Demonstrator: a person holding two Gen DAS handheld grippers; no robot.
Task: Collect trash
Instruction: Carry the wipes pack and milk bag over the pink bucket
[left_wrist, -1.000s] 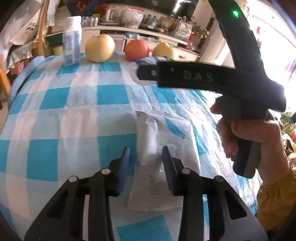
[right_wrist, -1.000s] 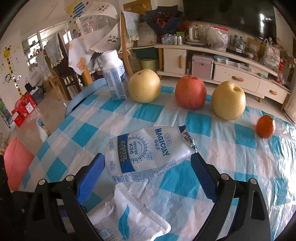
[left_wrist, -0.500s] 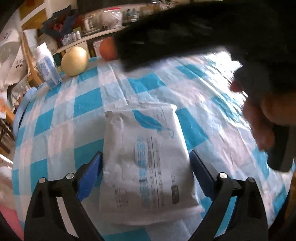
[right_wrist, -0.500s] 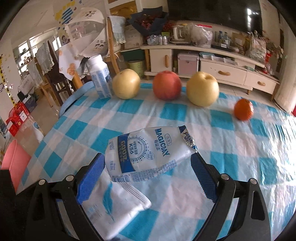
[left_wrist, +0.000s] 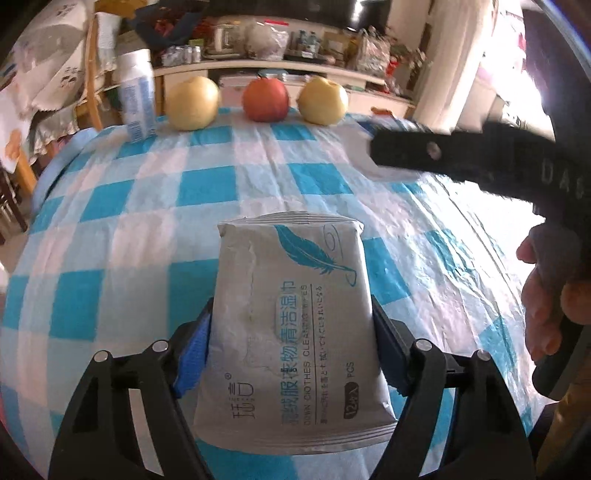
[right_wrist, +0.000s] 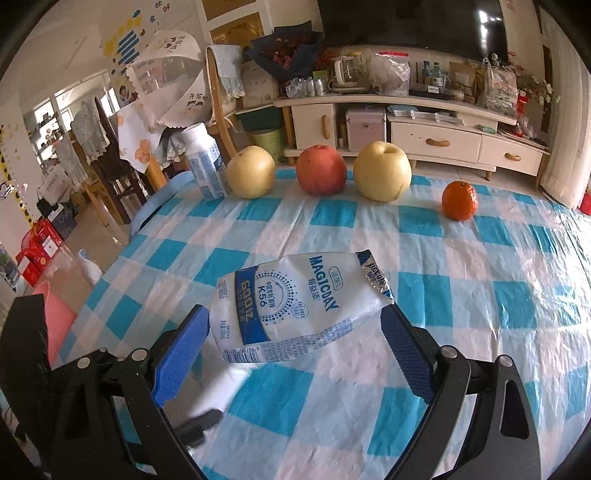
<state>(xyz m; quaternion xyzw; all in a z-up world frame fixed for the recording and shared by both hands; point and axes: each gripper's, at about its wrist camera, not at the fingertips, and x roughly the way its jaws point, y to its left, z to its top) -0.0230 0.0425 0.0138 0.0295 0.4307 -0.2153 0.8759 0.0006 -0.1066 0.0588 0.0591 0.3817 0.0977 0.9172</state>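
Grey flat wet-wipe pack with teal feather print (left_wrist: 291, 328): clamped across its width between the blue pads of the left gripper (left_wrist: 291, 345), far end jutting forward, apparently lifted off the blue-and-white checked counter cloth (left_wrist: 207, 192). Crumpled white-and-blue MAGICDAY milk pouch (right_wrist: 295, 306): gripped by its two ends in the right gripper (right_wrist: 295, 339), held clear above the same cloth.

Handling, as judged: both light, soft film packaging. Wipe pack limp, creased, probably near empty; likely to sag or fold if taken at one corner, so a grip across the mid-width, as here, suits. Pouch slick and squashed, torn foil end at right; prone to slipping out if the pads loosen. Neither fragile.

Left wrist view only: body of the right gripper seen side-on, with the bare hand (left_wrist: 546, 306) around its handle at right edge; wipe pack's printed face.

Right wrist view only: small orange mandarin (right_wrist: 460, 199) right of the fruit row; pink bin-like object (right_wrist: 55, 321) on the floor off the counter's left edge, identity unsure, possibly the drop-off.

Both views: white-and-blue bottle (right_wrist: 205, 166), yellow pear (right_wrist: 251, 171), red apple (right_wrist: 321, 170), second yellow pear (right_wrist: 382, 171) lined along the far counter edge, well apart from the trash.
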